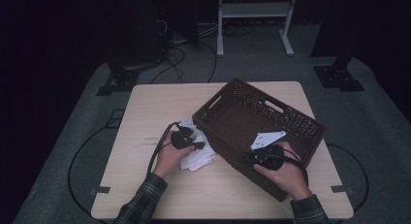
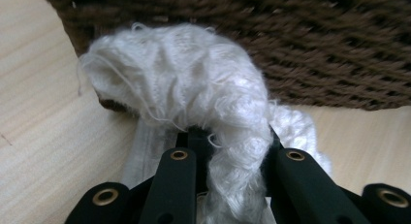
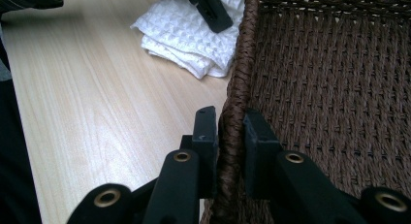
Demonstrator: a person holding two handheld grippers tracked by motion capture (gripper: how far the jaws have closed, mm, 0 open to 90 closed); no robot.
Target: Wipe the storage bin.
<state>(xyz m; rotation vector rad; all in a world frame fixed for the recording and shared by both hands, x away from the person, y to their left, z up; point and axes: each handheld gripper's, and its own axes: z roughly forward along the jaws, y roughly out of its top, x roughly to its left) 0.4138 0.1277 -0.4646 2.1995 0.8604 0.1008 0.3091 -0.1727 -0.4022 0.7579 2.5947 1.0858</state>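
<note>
A dark brown woven basket (image 1: 291, 117) stands tilted on the right half of the wooden table. My right gripper (image 1: 253, 158) is shut on its near rim (image 3: 237, 88), one jaw inside the basket and one outside. A white waffle-weave cloth (image 1: 197, 155) lies crumpled on the table against the basket's left wall. My left gripper (image 1: 197, 145) is shut on a bunched fold of that cloth (image 2: 194, 88), which rises between its jaws right in front of the basket wall (image 2: 339, 54). The same cloth (image 3: 189, 35) shows beyond the rim in the right gripper view.
The light wooden table (image 1: 145, 107) has bare surface to the left and at the front. A white shelf frame (image 1: 254, 20) and cables on the floor lie beyond the far edge. Black stand bases (image 1: 338, 77) sit at both far corners.
</note>
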